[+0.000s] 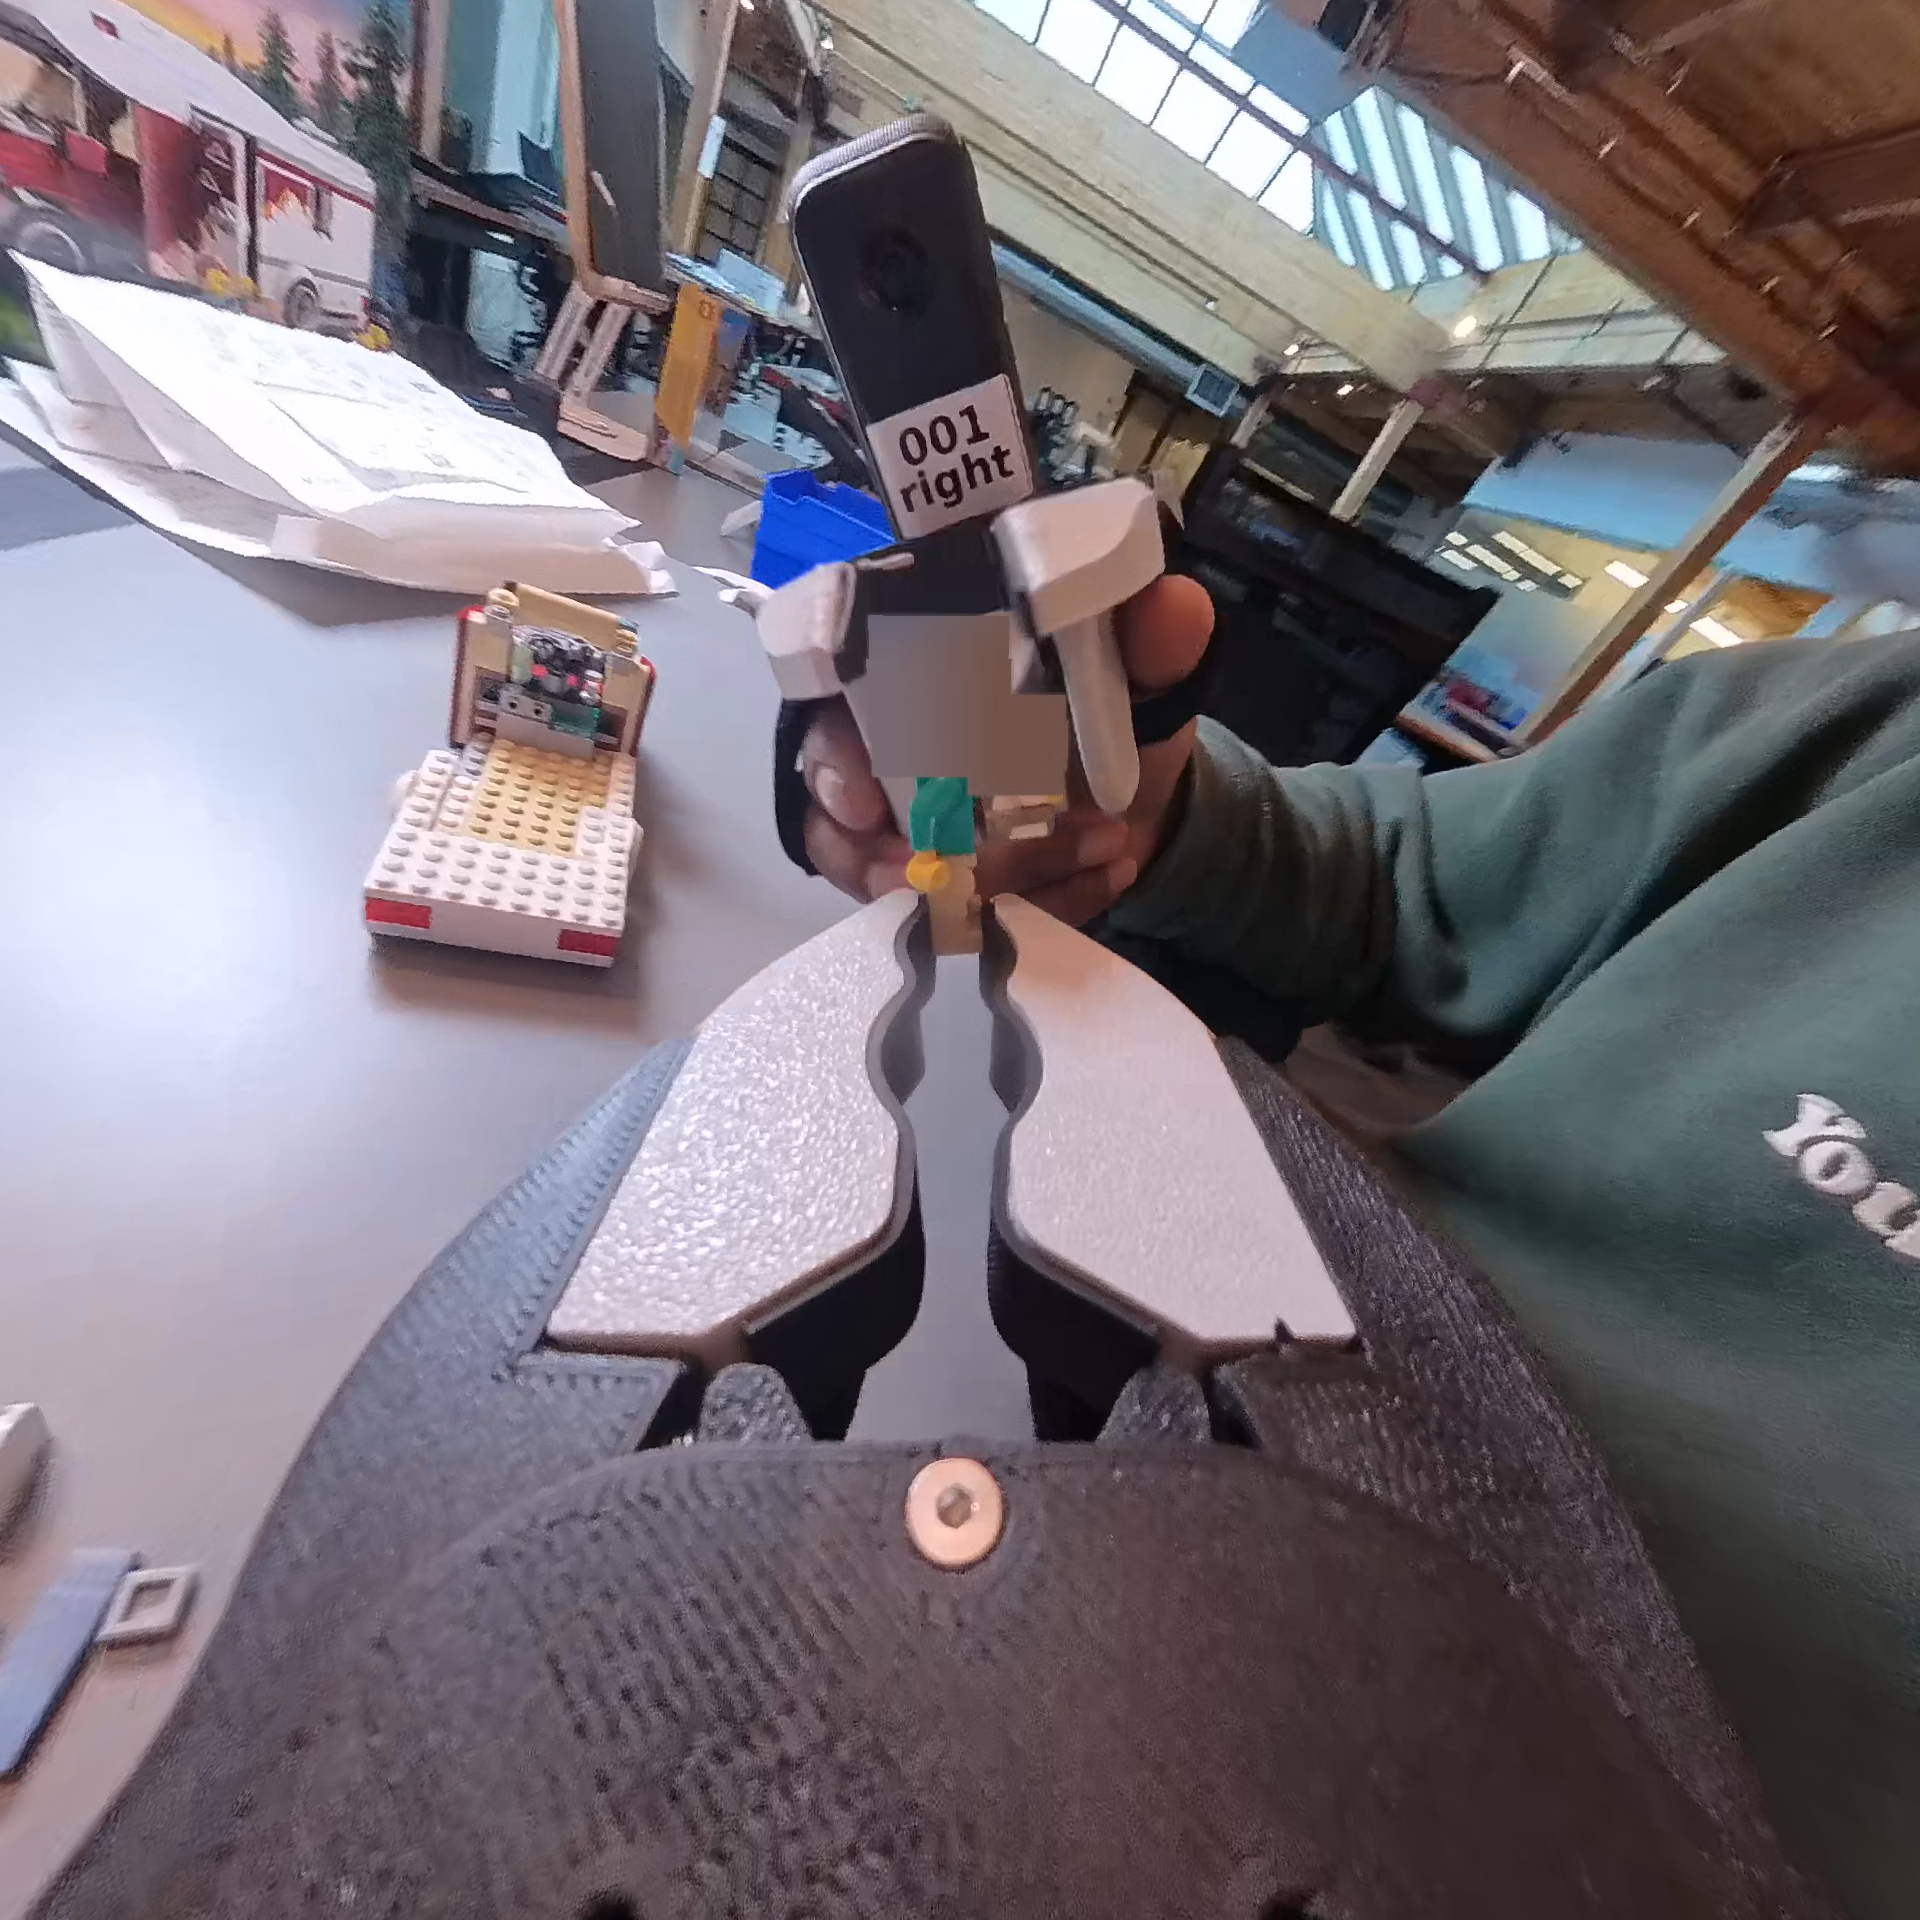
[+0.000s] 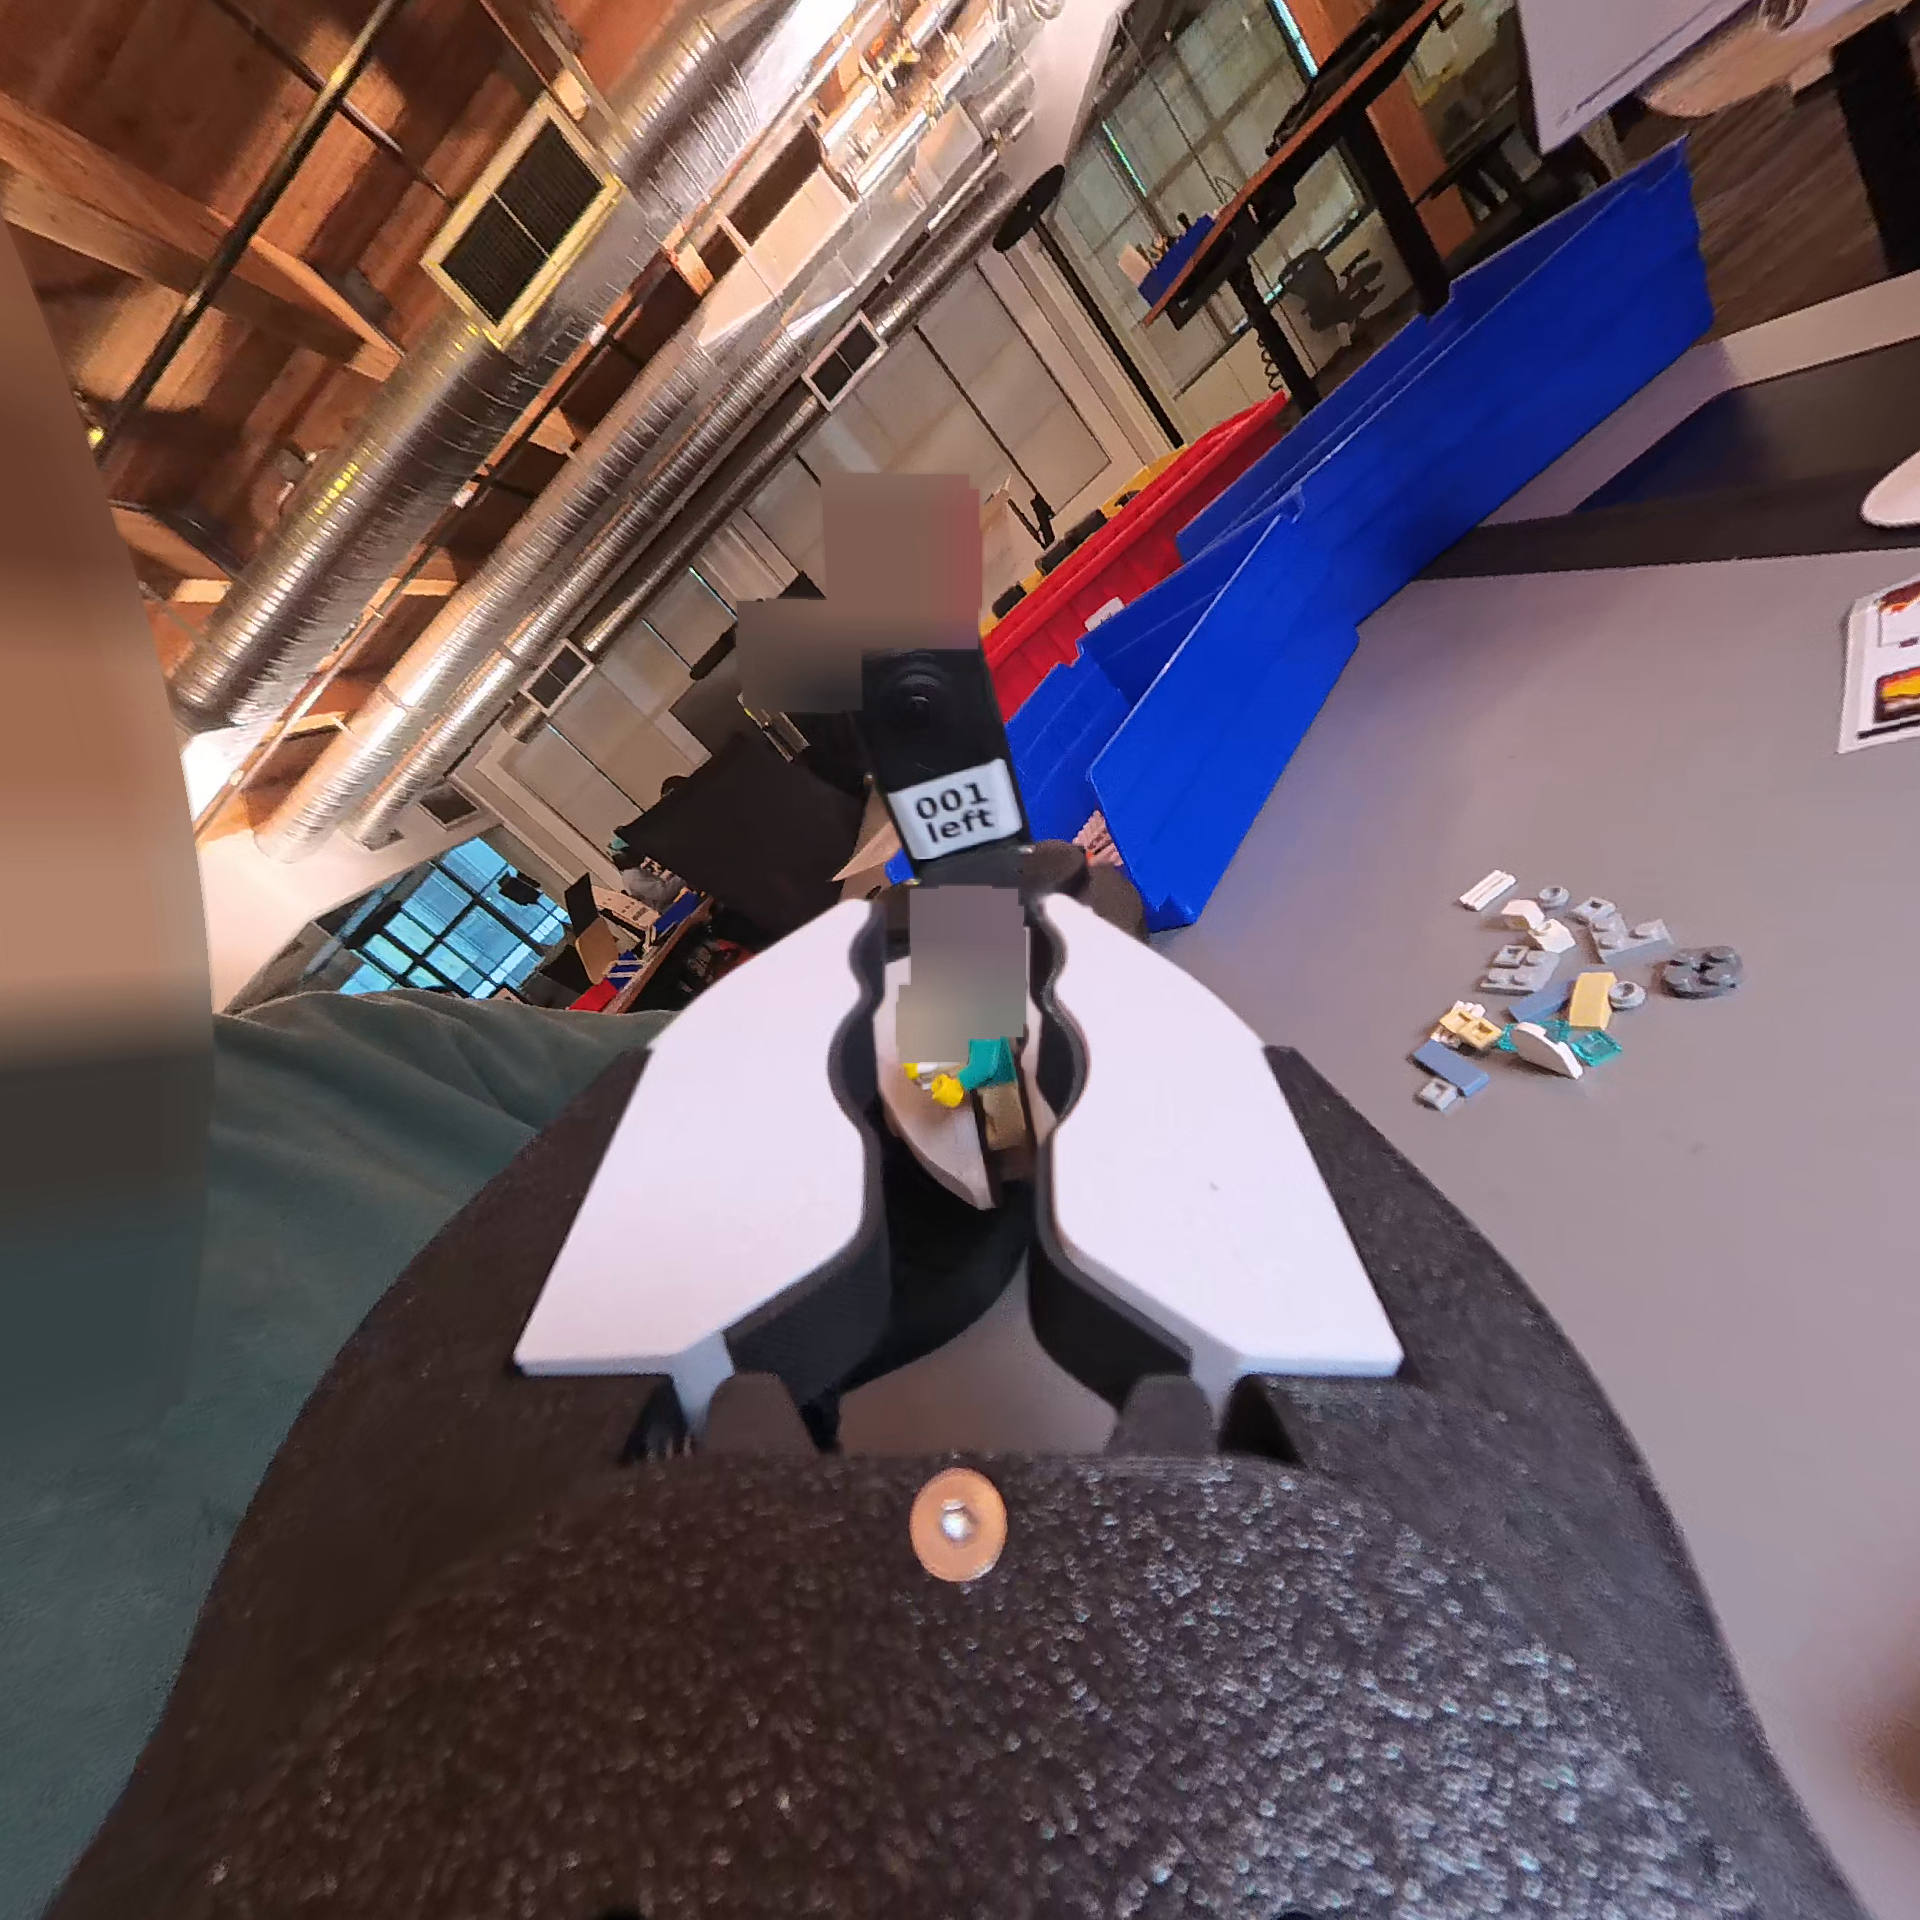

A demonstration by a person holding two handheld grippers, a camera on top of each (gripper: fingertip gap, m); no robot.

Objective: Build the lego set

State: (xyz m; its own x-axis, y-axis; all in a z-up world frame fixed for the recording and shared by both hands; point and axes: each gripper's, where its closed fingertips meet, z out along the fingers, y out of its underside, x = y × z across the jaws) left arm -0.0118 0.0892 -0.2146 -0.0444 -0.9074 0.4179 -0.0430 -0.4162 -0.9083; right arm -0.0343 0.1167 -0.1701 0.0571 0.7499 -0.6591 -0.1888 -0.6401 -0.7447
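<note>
The left gripper [image 1: 954, 914] fingers pinch the legs of a small plastic toy figure with a green top [image 1: 943, 842]. The right gripper [image 2: 954, 1013] fingers look closed on its top. Next, push the parts together, then take it to the white and tan brick camper base [image 1: 506, 831].

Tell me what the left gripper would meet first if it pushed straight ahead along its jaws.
Likely the right gripper, facing it head-on just past the minifigure that the left gripper pinches by the legs. Depth between them is unclear.
</note>
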